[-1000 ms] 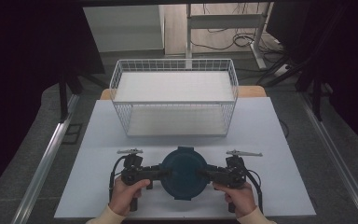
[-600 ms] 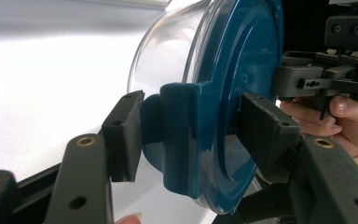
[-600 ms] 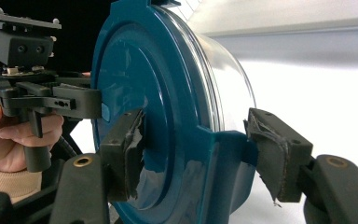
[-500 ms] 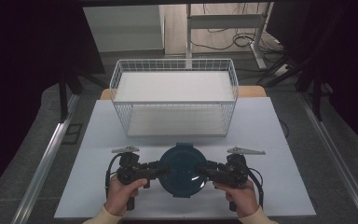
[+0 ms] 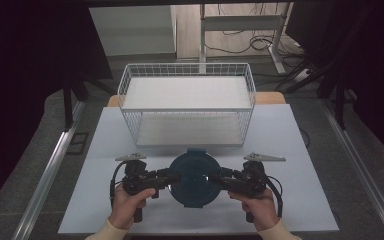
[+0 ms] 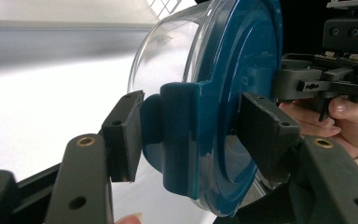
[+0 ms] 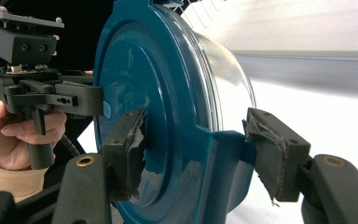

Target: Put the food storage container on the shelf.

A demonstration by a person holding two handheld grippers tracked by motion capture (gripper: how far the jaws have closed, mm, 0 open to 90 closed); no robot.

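teal-lidded container (image 5: 195, 179) hangs level between left gripper (image 5: 167, 179) and right gripper (image 5: 219, 180), fingers clamping its lid tabs.

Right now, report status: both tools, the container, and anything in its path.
Left tool and right tool both clamped on the blue-lidded container, opposite sides. Container level, near table edge. Wire basket directly ahead.

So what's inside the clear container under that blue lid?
Through the clear container wall nothing shows inside in the gripper views. The blue lid covers it from above, and the clasps hide its lowest part.
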